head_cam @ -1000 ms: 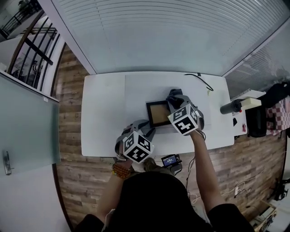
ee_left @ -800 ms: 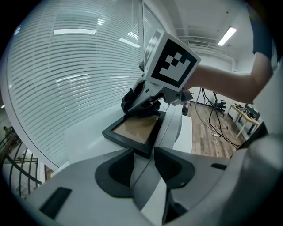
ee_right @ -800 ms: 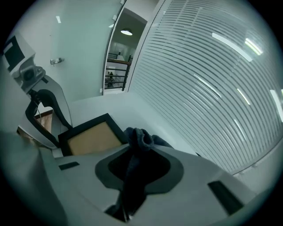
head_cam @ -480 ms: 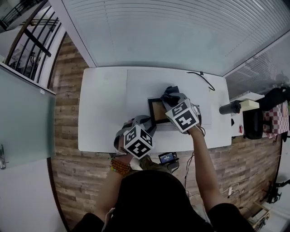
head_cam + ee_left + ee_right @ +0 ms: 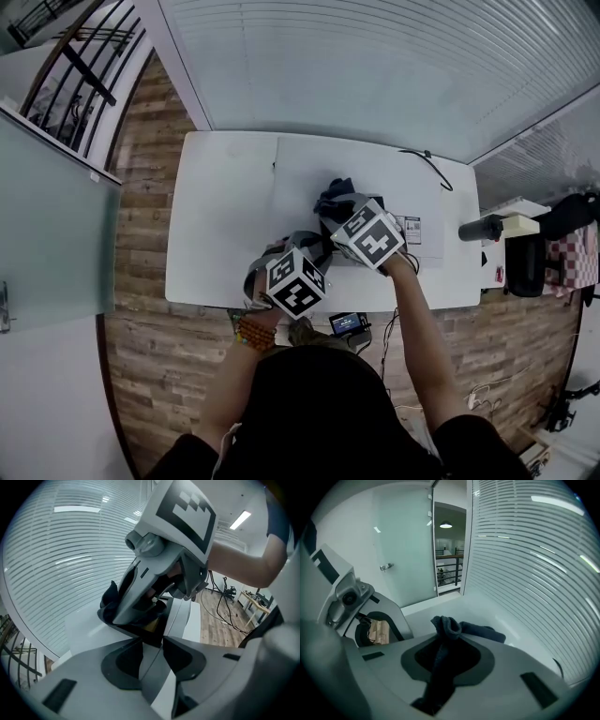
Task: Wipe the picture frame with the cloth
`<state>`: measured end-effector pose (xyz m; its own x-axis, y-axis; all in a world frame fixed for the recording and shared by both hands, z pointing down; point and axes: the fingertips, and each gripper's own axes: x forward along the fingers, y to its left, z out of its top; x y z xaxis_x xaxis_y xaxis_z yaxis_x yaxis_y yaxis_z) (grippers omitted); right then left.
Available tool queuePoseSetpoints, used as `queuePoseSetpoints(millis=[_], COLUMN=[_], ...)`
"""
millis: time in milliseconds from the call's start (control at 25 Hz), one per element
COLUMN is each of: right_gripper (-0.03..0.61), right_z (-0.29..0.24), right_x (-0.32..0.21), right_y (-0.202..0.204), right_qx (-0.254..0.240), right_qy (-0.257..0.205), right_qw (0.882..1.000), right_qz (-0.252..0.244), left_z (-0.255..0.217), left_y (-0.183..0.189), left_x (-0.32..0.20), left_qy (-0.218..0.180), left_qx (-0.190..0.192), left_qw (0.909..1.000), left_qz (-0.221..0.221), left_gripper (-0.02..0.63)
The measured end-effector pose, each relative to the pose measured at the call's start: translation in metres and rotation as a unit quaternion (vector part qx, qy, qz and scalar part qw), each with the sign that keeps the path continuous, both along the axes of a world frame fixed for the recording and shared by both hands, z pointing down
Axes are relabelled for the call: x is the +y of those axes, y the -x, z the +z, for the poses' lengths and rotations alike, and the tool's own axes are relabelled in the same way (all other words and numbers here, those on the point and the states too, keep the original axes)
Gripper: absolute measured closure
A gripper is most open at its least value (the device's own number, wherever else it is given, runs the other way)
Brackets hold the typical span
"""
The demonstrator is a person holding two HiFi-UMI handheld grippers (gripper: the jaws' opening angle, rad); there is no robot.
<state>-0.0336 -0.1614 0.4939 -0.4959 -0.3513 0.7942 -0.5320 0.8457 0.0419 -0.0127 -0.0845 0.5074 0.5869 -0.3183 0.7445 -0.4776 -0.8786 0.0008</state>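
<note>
The right gripper is squeezed shut on a soft, dark blue-grey cloth. A bunch of the cloth sticks out past the tips, and I think that is the part meant to do the rubbing.

The left gripper has its jaws apart, and they have just been closing a little. Nothing is pinched between them. The near corner of the flat picture frame with a dark edge and brown middle sits right at their tips. I think the left gripper waits there to stop the frame sliding.

The right gripper leans over the frame with the cloth at the far side. I cannot tell if the cloth touches it. The frame lies on the white table, near the person, so both hands reach it easily.
</note>
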Motion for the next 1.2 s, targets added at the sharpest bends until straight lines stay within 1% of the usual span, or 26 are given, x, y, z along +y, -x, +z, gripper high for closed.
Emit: queuePoseSetpoints(millis=[120, 160, 200, 240, 280, 320, 360, 400, 440, 480, 520, 600, 640, 680, 720, 800, 880, 960, 1000, 1080, 1200], right_gripper=[0.533, 0.533, 0.532, 0.532, 0.532, 0.532, 0.532, 0.532, 0.532, 0.532, 0.532, 0.532, 0.532, 0.532, 0.532, 0.532, 0.532, 0.532, 0.532, 0.532, 0.534], right_z=[0.002, 0.001, -0.003, -0.011, -0.023, -0.036, -0.051, -0.063, -0.073, -0.082, -0.09, -0.103, -0.105, -0.103, -0.095, -0.073, -0.047, -0.022, -0.013, -0.006, -0.003], right_x=[0.004, 0.005, 0.008, 0.012, 0.016, 0.017, 0.016, 0.013, 0.007, 0.0, -0.008, -0.023, -0.028, -0.03, -0.029, -0.02, -0.013, -0.009, -0.008, -0.006, -0.003], right_y=[0.004, 0.004, 0.006, 0.009, 0.011, 0.011, 0.007, -0.003, -0.017, -0.036, -0.057, -0.101, -0.119, -0.132, -0.139, -0.131, -0.115, -0.107, -0.104, -0.1, -0.089], right_qx=[-0.008, -0.027, -0.064, -0.117, -0.182, -0.245, -0.294, -0.323, -0.332, -0.324, -0.303, -0.234, -0.193, -0.153, -0.12, -0.071, -0.018, 0.032, 0.045, 0.054, 0.047], right_qy=[0.008, 0.016, 0.031, 0.054, 0.078, 0.095, 0.099, 0.089, 0.067, 0.034, -0.006, -0.094, -0.132, -0.158, -0.172, -0.179, -0.17, -0.143, -0.129, -0.107, -0.066], right_qw=[1.0, 0.999, 0.997, 0.992, 0.98, 0.965, 0.951, 0.942, 0.939, 0.942, 0.947, 0.956, 0.959, 0.96, 0.963, 0.972, 0.98, 0.984, 0.985, 0.986, 0.991], right_qz=[-0.001, -0.002, -0.005, -0.006, -0.004, 0.004, 0.016, 0.033, 0.054, 0.078, 0.103, 0.147, 0.163, 0.171, 0.168, 0.135, 0.104, 0.103, 0.107, 0.115, 0.107], left_z=[0.001, 0.001, 0.001, 0.001, 0.001, 0.001, 0.0, 0.0, -0.001, -0.001, -0.001, -0.002, -0.002, -0.002, -0.002, -0.001, -0.001, -0.002, -0.002, -0.002, -0.002], left_y=[0.001, 0.002, 0.002, 0.003, 0.003, 0.003, 0.003, 0.003, 0.003, 0.003, 0.002, 0.002, 0.002, 0.001, 0.001, 0.001, 0.001, 0.0, 0.0, 0.0, 0.001], left_x=[0.001, 0.002, 0.003, 0.003, 0.004, 0.004, 0.003, 0.003, 0.003, 0.003, 0.002, 0.0, -0.001, -0.001, 0.0, 0.002, 0.001, 0.001, 0.001, 0.002, 0.002], left_qy=[0.0, -0.002, -0.004, -0.006, -0.008, -0.008, -0.009, -0.009, -0.009, -0.01, -0.011, -0.019, -0.023, -0.026, -0.028, -0.028, -0.029, -0.029, -0.029, -0.03, -0.031], left_qx=[0.001, 0.001, 0.001, 0.002, 0.003, 0.004, 0.005, 0.005, 0.005, 0.005, 0.005, 0.004, 0.004, 0.003, 0.003, 0.003, 0.003, 0.004, 0.004, 0.004, 0.003], left_qw=[1.0, 1.0, 1.0, 1.0, 1.0, 0.9999, 0.9999, 0.9999, 0.9999, 0.9999, 0.9999, 0.9998, 0.9997, 0.9996, 0.9996, 0.9996, 0.9995, 0.9995, 0.9995, 0.9995, 0.9995], left_qz=[0.0, 0.0, -0.001, -0.002, -0.003, -0.004, -0.005, -0.006, -0.007, -0.008, -0.008, -0.007, -0.007, -0.006, -0.006, -0.007, -0.007, -0.007, -0.007, -0.007, -0.008], left_gripper=[0.477, 0.477, 0.477, 0.477, 0.477, 0.477, 0.479, 0.479, 0.479, 0.48, 0.48, 0.48, 0.482, 0.482, 0.482, 0.482, 0.482, 0.482, 0.482, 0.482, 0.482])
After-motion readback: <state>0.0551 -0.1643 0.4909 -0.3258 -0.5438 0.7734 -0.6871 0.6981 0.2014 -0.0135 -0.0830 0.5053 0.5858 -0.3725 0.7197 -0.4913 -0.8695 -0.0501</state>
